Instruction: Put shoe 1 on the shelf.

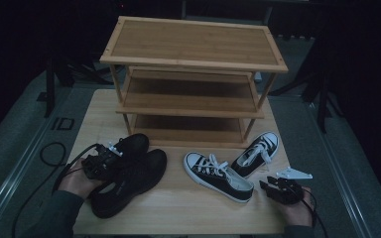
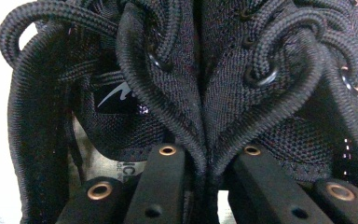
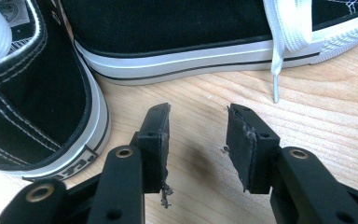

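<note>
Here the left gripper is clamped on the inner collars of both black shoes, pinched together just in front of the rack on the desk. To do this well, keep the squeeze firm and lift straight up so neither shoe slips, then steer toward a shelf. The right gripper rests spread and empty beside the sneakers, right of the rack's front.
</note>
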`<state>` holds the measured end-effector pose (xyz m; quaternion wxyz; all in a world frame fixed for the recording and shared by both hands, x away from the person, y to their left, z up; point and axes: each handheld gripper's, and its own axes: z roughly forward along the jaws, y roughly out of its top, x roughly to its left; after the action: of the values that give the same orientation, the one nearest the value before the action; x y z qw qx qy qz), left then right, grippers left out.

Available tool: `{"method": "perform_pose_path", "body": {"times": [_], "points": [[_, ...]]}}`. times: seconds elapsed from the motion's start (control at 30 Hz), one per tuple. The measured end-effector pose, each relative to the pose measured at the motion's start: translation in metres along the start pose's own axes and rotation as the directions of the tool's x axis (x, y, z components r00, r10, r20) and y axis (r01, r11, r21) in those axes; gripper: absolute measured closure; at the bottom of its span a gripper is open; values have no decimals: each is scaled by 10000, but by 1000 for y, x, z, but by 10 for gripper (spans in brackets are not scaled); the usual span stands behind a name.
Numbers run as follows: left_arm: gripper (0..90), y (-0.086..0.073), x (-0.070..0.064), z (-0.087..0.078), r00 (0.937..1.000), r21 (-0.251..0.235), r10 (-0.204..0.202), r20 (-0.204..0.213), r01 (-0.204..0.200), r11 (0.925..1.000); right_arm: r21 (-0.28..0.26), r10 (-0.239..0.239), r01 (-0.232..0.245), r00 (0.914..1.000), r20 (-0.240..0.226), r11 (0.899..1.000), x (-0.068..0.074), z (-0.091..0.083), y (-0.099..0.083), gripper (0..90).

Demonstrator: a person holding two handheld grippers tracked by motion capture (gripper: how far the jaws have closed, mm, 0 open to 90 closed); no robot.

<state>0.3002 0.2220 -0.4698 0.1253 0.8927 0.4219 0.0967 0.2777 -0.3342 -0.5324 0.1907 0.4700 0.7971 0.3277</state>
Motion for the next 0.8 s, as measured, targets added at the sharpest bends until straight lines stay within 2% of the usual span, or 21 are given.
{"method": "perform_pose_path", "body": {"times": [0.47,0.8], "points": [[862,21,-2,-5,10000,-242,66,-26,-67,9997,33,120,-120,9999,19,9999,-4,3,-4,586],[861,37,-3,-1,9999,-295,98,139,-94,9995,33,125,-125,9999,-26,9999,-4,5,-5,585]]}}
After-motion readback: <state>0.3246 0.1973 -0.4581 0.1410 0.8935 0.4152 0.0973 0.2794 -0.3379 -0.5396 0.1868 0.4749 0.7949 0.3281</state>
